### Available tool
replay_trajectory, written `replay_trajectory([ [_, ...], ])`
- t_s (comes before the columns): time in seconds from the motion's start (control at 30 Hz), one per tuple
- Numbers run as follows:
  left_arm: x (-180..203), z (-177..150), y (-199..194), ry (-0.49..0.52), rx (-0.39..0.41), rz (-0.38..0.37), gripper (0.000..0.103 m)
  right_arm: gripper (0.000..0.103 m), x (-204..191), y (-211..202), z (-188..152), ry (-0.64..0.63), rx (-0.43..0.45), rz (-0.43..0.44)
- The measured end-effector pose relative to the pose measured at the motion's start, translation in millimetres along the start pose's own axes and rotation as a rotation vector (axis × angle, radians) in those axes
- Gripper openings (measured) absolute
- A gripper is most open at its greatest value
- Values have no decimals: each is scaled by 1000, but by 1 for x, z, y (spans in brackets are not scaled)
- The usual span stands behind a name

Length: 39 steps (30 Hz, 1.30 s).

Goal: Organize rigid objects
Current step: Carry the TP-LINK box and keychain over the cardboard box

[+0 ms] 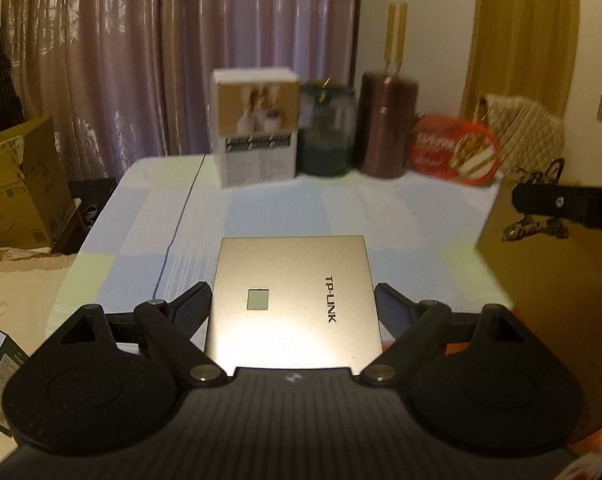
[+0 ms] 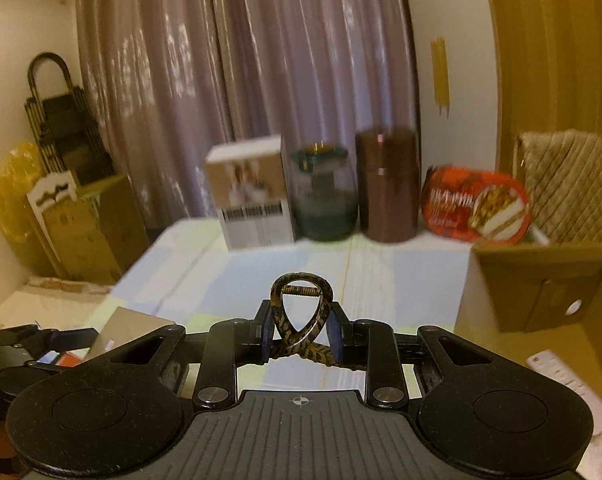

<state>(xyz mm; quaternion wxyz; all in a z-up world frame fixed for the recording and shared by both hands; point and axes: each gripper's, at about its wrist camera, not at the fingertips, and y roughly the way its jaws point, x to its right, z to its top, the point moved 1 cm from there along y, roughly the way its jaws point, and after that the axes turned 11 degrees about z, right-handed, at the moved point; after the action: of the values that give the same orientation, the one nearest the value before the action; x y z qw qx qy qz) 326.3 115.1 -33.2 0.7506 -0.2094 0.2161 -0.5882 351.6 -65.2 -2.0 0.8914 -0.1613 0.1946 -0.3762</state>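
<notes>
Left claw (image 1: 293, 312) pinches the TP-LINK box (image 1: 291, 300) by its side edges above the desk (image 1: 301, 208); right claw (image 2: 301, 338) clamps the hair clip (image 2: 301, 320). Keep the box level; aim the clip over the cardboard box (image 2: 541, 284).

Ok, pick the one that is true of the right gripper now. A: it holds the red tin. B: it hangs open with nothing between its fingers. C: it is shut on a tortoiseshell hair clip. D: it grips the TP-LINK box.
C: in the right wrist view the right gripper has its fingers closed against the tortoiseshell hair clip, whose loop stands up between them.
</notes>
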Motion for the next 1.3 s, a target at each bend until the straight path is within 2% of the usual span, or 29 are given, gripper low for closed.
replay_trajectory([
  [0.27,33,3,-47,1,51,-65,85,24,2,-68,-7,-8,80,-48],
  [0.57,82,-1,-82,63,92,-162,85,24,21,-123,-23,-18,137,-135],
  [0.7,108,-1,-90,92,98,-224,85,24,35,-145,-31,9,150,-178],
  [1.03,174,2,-109,188,131,-356,85,24,94,-197,-40,143,199,-353],
  [1.3,213,7,-109,220,138,-412,85,24,122,-218,-50,176,189,-435],
])
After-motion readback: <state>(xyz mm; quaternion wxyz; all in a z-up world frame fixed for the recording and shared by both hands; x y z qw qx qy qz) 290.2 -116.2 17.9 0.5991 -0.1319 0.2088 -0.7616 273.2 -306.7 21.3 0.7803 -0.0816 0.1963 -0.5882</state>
